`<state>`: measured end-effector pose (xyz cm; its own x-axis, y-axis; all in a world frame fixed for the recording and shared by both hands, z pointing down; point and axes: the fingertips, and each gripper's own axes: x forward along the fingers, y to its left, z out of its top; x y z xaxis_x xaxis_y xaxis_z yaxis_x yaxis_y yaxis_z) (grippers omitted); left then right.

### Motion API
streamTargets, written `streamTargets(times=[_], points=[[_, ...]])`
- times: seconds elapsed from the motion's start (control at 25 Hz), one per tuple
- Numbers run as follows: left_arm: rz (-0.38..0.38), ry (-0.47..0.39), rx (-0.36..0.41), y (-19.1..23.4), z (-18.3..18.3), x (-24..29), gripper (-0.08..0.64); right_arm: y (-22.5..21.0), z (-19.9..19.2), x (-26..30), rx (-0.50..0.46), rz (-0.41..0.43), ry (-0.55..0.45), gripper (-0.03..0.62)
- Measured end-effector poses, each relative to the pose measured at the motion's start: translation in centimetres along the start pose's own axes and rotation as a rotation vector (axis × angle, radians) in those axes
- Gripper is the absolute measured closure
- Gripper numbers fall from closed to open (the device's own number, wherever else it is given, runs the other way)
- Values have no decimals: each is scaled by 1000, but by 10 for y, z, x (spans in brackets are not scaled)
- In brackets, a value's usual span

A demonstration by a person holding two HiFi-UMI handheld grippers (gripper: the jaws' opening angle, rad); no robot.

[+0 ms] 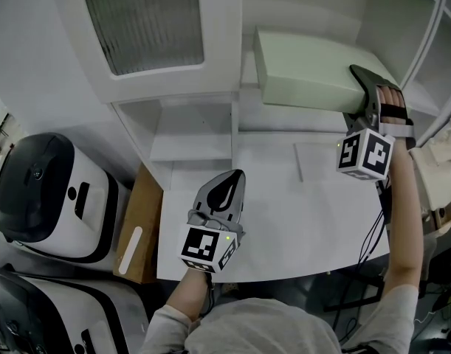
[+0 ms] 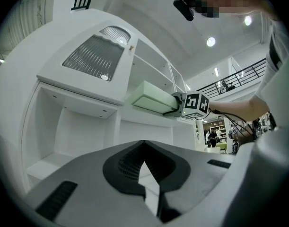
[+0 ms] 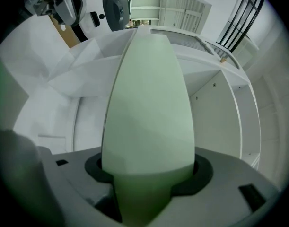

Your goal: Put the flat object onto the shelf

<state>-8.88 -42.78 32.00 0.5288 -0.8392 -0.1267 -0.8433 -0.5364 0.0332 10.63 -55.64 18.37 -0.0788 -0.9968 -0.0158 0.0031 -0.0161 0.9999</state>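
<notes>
Left gripper (image 1: 238, 175): jaws were closed together on nothing, aimed at the shelf unit (image 1: 195, 142) above the white table (image 1: 299, 227) | Right gripper (image 1: 353, 91): arm was outstretched, jaws clamped on one end of the pale green flat object (image 1: 306, 68) | Flat object: was held level at the upper shelf bay, right of the ribbed panel (image 1: 147, 24); contact with a board could not be determined.

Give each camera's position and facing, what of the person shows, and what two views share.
Head view: on the head, steeply down at table and shelf unit; shows forearms, left gripper, right gripper.
Left gripper view: on that gripper, along its shut fingers toward the shelves; shows the right arm.
Right gripper view: on that gripper, along the gripped green box across the shelf unit; shows its fingers.
Shared: head and left gripper views both show the right gripper holding the box.
</notes>
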Motion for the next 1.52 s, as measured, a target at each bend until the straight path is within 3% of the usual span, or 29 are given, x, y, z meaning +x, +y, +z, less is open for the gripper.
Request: streamTargets(times=[0.24, 0.76, 1.16, 1.52], points=[[-3, 4, 0, -3, 0, 1, 546, 2, -3, 0, 36, 33, -11, 256], [-5, 6, 5, -10, 0, -3, 545, 2, 4, -23, 49, 31, -57, 250], [-51, 4, 12, -29, 1, 2, 546, -1, 11, -56, 89, 23, -104, 250], [-107, 4, 21, -45, 2, 6, 546, 6, 11, -90, 269, 30, -138, 255]])
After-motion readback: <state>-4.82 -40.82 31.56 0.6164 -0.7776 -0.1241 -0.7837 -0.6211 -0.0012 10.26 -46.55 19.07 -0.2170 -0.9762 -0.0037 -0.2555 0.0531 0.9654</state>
